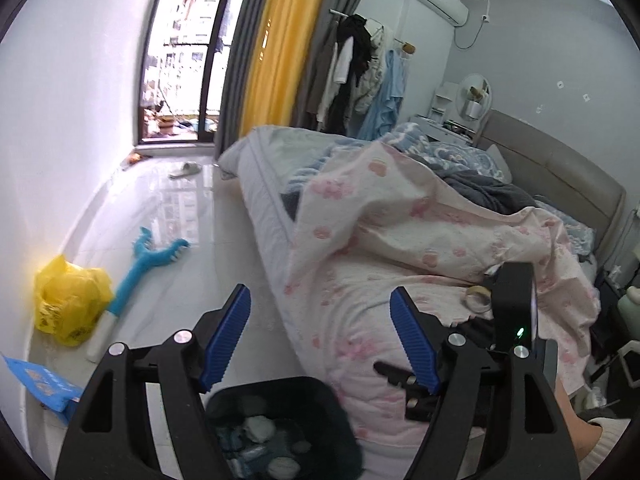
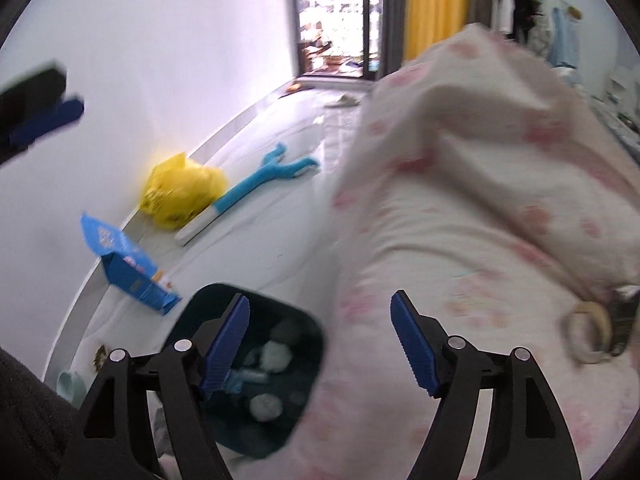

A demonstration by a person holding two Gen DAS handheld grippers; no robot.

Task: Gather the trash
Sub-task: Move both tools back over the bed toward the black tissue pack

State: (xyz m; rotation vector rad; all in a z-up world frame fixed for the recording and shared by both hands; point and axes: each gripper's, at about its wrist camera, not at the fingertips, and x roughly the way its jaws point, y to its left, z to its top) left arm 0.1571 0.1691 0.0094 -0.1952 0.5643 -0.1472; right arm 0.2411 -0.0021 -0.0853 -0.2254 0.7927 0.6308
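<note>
A dark trash bin stands on the floor by the bed, with crumpled tissues and wrappers inside; it also shows in the right wrist view. My left gripper is open and empty above the bin and the bed's edge. My right gripper is open and empty, over the bin's rim and the pink quilt. A yellow plastic bag and a blue box lie by the wall; both show in the right wrist view, the bag and the box. A tape roll lies on the quilt.
A blue long-handled toy lies on the white tiled floor. The bed with its rumpled quilt fills the right side. A slipper lies near the balcony door. Clothes hang on a rack beyond the bed.
</note>
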